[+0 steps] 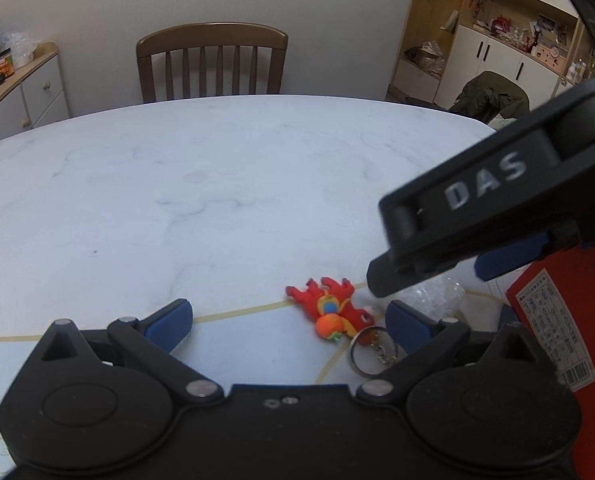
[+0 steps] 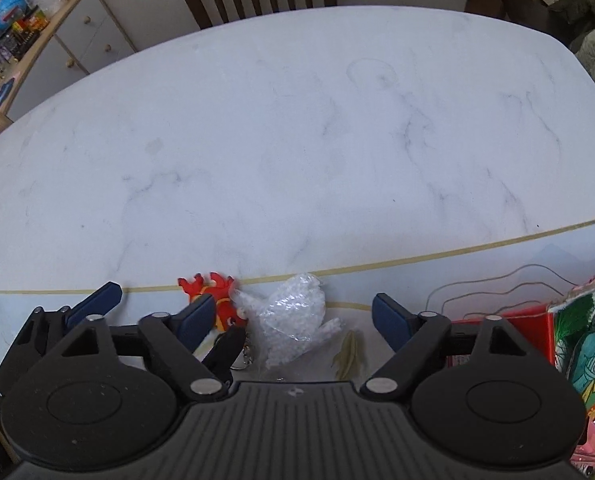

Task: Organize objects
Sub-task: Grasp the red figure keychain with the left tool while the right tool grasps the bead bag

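Both tongs gape empty over the counter (image 2: 297,140): left tongs (image 1: 289,320) near the red toy (image 1: 329,308), right tongs (image 2: 293,316) above the plastic bag (image 2: 293,320).

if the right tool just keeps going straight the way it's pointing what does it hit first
Probably the crumpled clear plastic bag, lying between the open fingers of the right tool. Depth is unclear; beyond it lies bare table.

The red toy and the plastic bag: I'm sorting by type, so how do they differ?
The red toy is opaque, brightly coloured and figure-shaped; the plastic bag is clear, colourless and crumpled. The toy carries a metal keyring; the bag shows no attachment. Both lie side by side on the table, near the gold line.
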`<control>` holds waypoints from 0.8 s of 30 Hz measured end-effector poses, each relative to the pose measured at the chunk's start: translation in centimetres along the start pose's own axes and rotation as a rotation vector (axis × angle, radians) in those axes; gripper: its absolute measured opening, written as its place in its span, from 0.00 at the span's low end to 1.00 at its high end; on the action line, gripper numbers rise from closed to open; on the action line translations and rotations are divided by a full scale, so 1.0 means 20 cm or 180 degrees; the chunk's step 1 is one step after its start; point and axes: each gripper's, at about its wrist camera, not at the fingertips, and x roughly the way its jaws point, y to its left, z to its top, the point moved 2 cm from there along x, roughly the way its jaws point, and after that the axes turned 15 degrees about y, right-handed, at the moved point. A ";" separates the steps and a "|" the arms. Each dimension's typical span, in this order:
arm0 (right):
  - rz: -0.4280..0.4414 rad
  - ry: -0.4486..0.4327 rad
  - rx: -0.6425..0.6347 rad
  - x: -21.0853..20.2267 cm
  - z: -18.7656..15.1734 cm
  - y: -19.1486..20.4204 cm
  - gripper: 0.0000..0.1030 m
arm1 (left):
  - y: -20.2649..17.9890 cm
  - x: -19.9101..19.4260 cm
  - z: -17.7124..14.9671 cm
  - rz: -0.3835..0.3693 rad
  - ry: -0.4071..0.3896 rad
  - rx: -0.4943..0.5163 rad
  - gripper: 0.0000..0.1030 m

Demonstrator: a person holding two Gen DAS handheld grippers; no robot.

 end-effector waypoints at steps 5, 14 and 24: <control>0.0069 0.0060 0.0131 0.03 0.02 -0.04 0.68 | -0.05 0.00 0.00 -0.0008 -0.0037 -0.0012 0.99; -0.0010 -0.0019 0.0153 0.04 0.04 -0.04 0.42 | -0.11 -0.01 -0.01 -0.0028 -0.0057 0.0008 0.86; -0.0022 -0.0041 0.0114 0.03 0.04 -0.06 0.40 | -0.16 -0.01 -0.04 0.0167 -0.0096 0.0199 0.69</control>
